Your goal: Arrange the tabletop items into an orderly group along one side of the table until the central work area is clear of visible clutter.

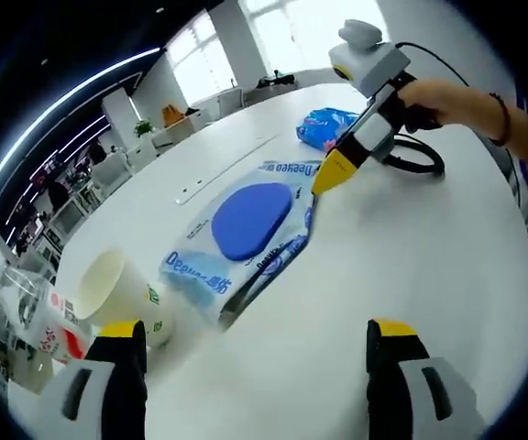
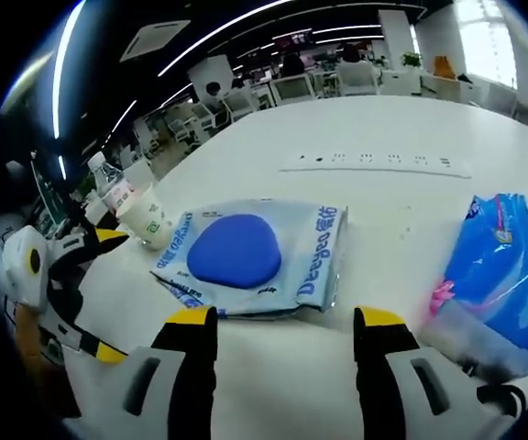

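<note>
White table [image 1: 447, 247], items on it as seen from my two tongs: one wet-wipes pack [image 1: 246, 229] with a blue oval lid, lying flat near the middle, just ahead of my left gripper [image 1: 257, 344], whose yellow-tipped jaws stand wide apart and hold nothing; one white paper cup [image 1: 117, 298] on its side, mouth toward me, touching or just beside the pack's near corner; one plastic bottle [image 1: 26, 307] beside the cup at the table edge; one blue tissue packet [image 1: 326, 126] beyond the wipes pack. In the right gripper view, my right gripper [image 2: 284, 330] sits spread wide and empty, just short of the wipes pack [image 2: 250, 257], with the tissue packet [image 2: 502, 275] to its right, the cup [image 2: 149, 220] and bottle [image 2: 108, 188] past the pack's far corner
</note>
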A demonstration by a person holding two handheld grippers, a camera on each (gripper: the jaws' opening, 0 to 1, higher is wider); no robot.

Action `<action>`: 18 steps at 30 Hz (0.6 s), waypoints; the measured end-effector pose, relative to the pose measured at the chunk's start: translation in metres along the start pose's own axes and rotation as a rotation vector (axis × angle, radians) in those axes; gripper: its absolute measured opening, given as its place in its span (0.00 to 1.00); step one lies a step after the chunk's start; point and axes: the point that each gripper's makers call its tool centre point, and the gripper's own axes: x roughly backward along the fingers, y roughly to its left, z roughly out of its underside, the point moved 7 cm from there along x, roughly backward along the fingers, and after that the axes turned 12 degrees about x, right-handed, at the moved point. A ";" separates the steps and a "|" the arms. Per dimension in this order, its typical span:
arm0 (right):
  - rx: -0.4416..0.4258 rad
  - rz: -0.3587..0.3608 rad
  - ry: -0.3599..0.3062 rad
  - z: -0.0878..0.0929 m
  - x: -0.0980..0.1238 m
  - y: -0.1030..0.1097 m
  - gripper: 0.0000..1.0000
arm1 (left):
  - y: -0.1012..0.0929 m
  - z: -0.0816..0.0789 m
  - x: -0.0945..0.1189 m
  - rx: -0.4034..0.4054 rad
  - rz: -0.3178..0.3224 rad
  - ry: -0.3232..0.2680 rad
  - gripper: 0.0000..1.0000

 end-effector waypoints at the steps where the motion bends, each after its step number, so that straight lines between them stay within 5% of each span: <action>1: 0.001 -0.001 -0.001 0.000 0.000 0.000 0.58 | 0.000 -0.001 0.001 0.000 0.001 -0.010 1.00; 11: 0.015 -0.048 0.007 0.005 0.003 0.005 0.57 | -0.011 -0.005 0.017 -0.012 -0.008 -0.070 1.00; 18: 0.026 -0.066 -0.025 0.000 0.020 0.006 0.57 | -0.039 -0.018 0.027 -0.026 0.037 -0.129 1.00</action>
